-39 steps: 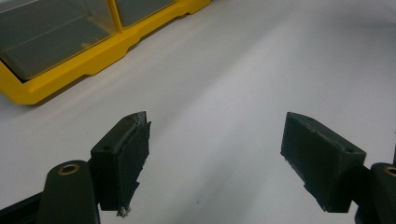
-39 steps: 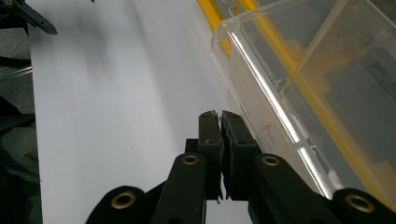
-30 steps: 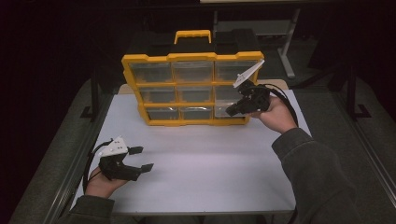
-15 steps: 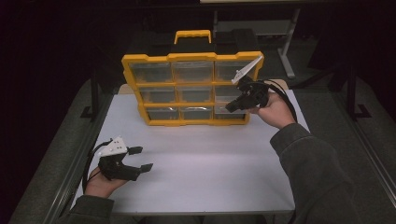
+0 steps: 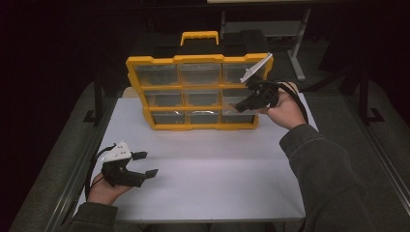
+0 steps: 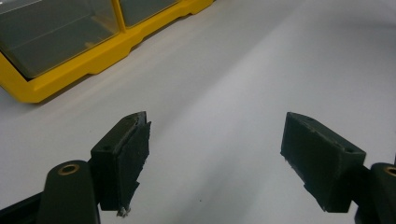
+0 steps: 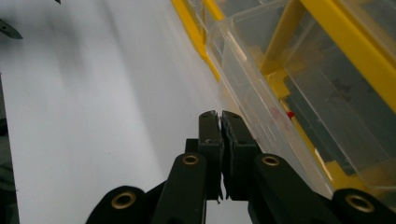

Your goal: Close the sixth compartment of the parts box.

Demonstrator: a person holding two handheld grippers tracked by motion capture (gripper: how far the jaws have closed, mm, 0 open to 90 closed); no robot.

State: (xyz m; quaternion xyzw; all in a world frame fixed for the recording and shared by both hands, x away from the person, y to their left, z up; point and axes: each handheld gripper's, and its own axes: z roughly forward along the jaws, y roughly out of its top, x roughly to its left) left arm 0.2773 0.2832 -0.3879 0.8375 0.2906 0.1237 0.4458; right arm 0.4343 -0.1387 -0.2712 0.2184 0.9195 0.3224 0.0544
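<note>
A yellow parts organizer [image 5: 198,92] with nine clear drawers stands upright at the back of a white desk [image 5: 212,169], its carry handle on top. The drawer in hand is the clear plastic drawer [image 7: 261,102] on the organizer's right side; in the right gripper view it juts forward out of its yellow frame, partly pulled open, with a tiny red item visible inside.

Risks, as a judgement: the right tongs [image 7: 220,119] are pressed together at the drawer's front edge, so any grip rests on a thin lip of smooth plastic and could slip off. A hard or crooked pull might jam the drawer in its slot, drag it fully out and spill small parts, or tip the tall, narrow organizer forward, since nothing braces it.

The right tongs, seen at the organizer's right side in the high view [image 5: 244,102], are closed almost completely, pads nearly meeting. They sit right against the drawer's front; whether a thin lip is pinched between the pads cannot be told.

The left tongs [image 6: 217,154] are spread wide and hold nothing. They hover low over bare desk near the front left corner [image 5: 145,164], well apart from the organizer.
</note>
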